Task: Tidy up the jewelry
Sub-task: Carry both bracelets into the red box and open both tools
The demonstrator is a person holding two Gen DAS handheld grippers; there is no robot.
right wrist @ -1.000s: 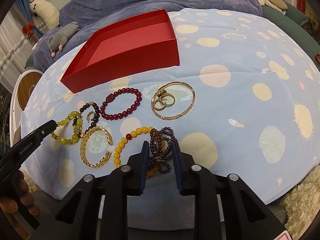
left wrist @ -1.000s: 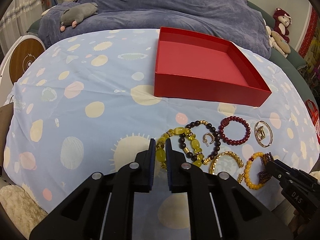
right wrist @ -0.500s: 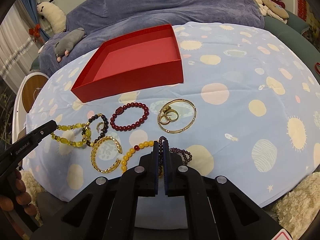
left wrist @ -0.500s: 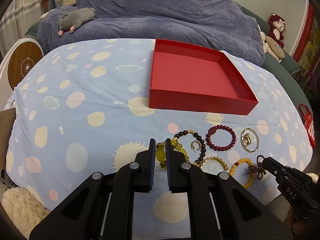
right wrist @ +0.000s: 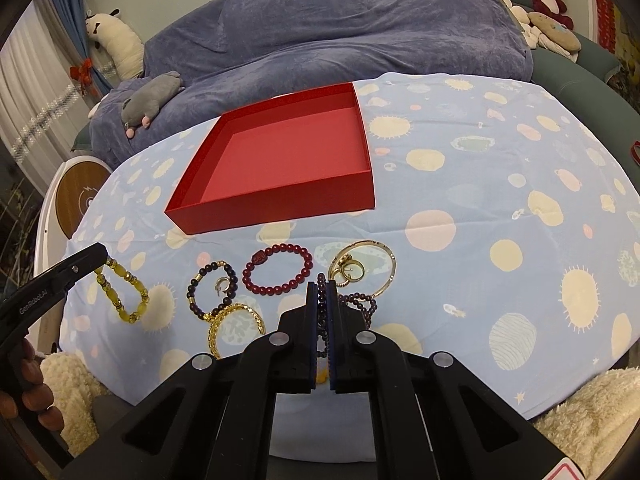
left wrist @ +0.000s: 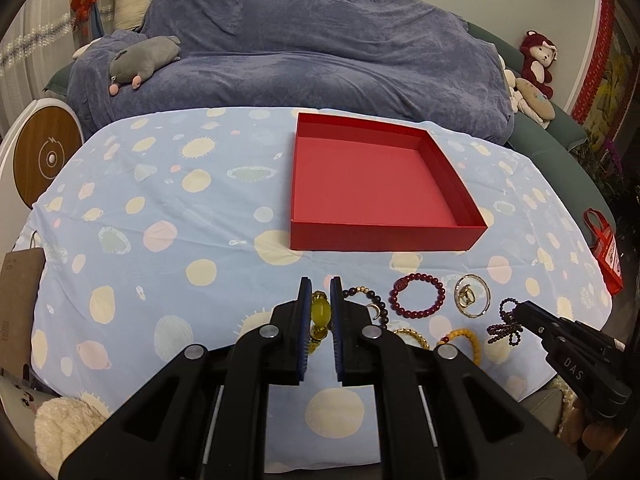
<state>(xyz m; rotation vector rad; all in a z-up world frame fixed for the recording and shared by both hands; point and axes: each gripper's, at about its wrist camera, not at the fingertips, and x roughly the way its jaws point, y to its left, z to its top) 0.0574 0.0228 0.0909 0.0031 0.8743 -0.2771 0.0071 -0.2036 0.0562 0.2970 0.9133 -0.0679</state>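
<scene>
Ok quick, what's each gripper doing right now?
Left gripper: shut on the yellow bracelet.
Right gripper: shut on the purple bracelet.

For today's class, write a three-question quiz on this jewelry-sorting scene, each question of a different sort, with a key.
1. True or false: the red box already holds a bracelet.
2. Which piece is the left gripper shut on? A) the yellow bead bracelet B) the dark red bead bracelet C) the gold bangle
3. Fill in: the right gripper is shut on the ____ bead strand.

Key
1. False: its floor is bare.
2. A: a yellow bead sits between its jaws.
3. Purple: the strand hangs from its closed jaws.
</scene>
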